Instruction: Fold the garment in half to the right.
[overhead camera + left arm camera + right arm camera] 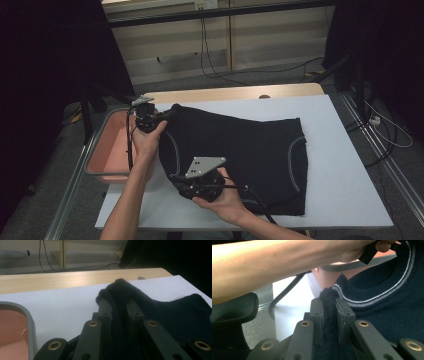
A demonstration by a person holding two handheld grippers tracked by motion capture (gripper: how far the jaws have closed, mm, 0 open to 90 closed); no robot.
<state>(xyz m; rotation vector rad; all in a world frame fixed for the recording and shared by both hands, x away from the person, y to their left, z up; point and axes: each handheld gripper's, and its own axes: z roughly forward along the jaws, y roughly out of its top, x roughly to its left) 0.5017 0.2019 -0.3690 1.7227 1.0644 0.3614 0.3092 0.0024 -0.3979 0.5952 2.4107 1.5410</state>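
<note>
Dark knitted cloth takes up the middle of the high view: one black garment [235, 155] lies spread on the white table cover [345, 170], reaching from left of centre to right of centre. Pale piping edges its openings, and two such curved trims are visible, one near its left side and one near its right.

Two grippers work on it, one in each hand. The left gripper [167, 116] sits at the upper left corner of the cloth; in the left gripper view its two jaws [117, 305] are pressed together on a bunched fold of the black knit, which pokes up above their tips. The right gripper [175, 178] sits at the lower left edge of the garment; in the right gripper view its two jaws [329, 305] likewise pinch a ridge of dark fabric just beside the striped trim.

One pink tray [107, 150] with a grey rim stands at the left edge of the frame, touching the table. One strip of bare wooden tabletop [230, 93] shows above the white cover.
</note>
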